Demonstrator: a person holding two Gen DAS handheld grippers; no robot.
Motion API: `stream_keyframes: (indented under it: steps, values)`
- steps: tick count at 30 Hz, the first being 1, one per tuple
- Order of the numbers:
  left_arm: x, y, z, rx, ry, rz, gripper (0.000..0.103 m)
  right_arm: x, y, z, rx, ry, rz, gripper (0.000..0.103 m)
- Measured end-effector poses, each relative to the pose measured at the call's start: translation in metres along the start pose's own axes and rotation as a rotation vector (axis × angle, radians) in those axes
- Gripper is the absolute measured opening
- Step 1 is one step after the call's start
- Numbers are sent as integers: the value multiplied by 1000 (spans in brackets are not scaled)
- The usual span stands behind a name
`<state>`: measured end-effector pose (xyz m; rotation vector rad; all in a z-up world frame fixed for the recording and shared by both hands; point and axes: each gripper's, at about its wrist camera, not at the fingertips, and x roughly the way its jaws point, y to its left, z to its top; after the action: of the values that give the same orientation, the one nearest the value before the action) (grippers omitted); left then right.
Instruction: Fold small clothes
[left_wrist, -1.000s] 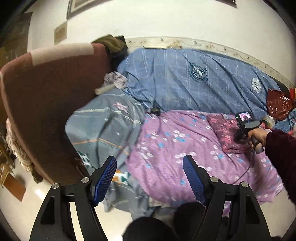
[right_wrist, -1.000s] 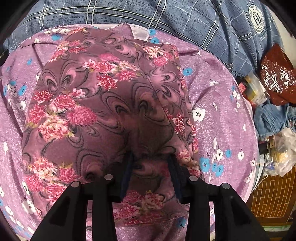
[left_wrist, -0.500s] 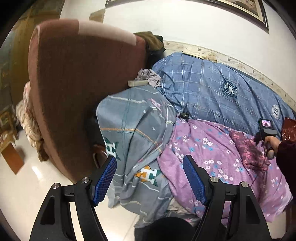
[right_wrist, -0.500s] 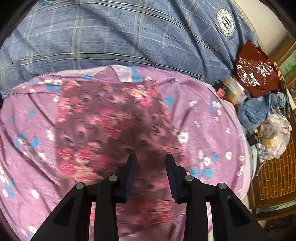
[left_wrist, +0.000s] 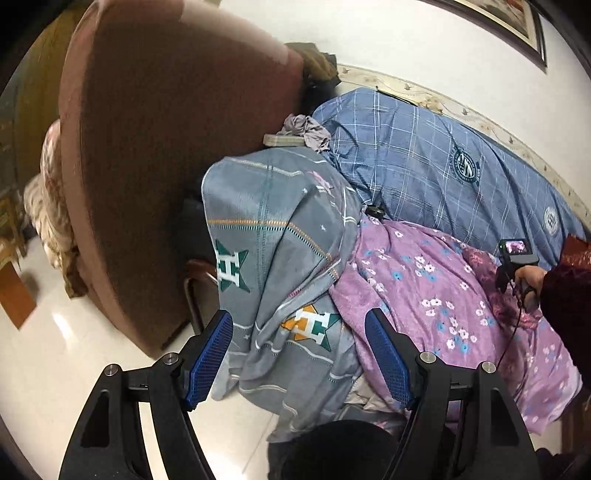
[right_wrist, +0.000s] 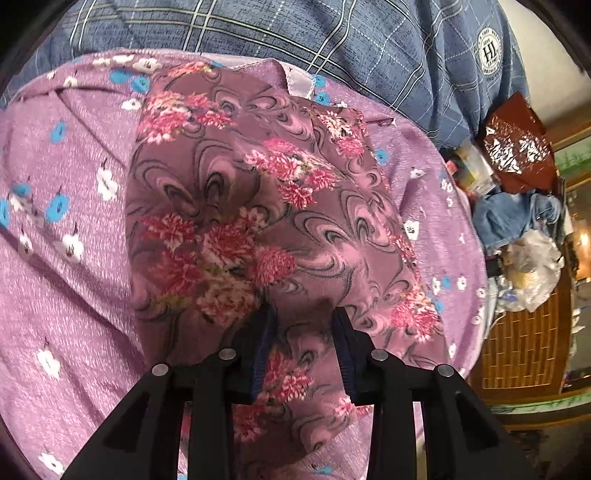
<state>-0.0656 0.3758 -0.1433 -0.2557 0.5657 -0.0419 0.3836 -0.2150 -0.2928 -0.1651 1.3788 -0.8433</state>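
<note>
The left gripper (left_wrist: 299, 345) hangs with jaws spread and nothing between them, above the grey star-printed cover (left_wrist: 273, 236) draped at the bed's end. Further right, the floral garment (right_wrist: 258, 206) lies on the purple blanket (right_wrist: 62, 258). The right gripper (right_wrist: 303, 321) is clamped on a raised fold of it near the garment's closest edge.

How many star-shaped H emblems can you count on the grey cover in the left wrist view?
2. A green star sits on the left side of the grey cover; an orange-and-green star lies lower, to its right. Folds may hide more.
</note>
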Motion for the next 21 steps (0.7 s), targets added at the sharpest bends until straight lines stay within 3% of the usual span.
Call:
stream_keyframes:
  steps: [8, 15, 21]
  values:
    - [-3, -2, -7, 11, -12, -13, 74, -11, -12, -7, 21, 4, 0, 30]
    - [-20, -17, -11, 35, -32, -3, 74, -21, -33, -3, 106, -62, 28, 30]
    - [-31, -52, -6, 97, -47, -24, 74, 13, -45, -16, 121, 3, 164, 30]
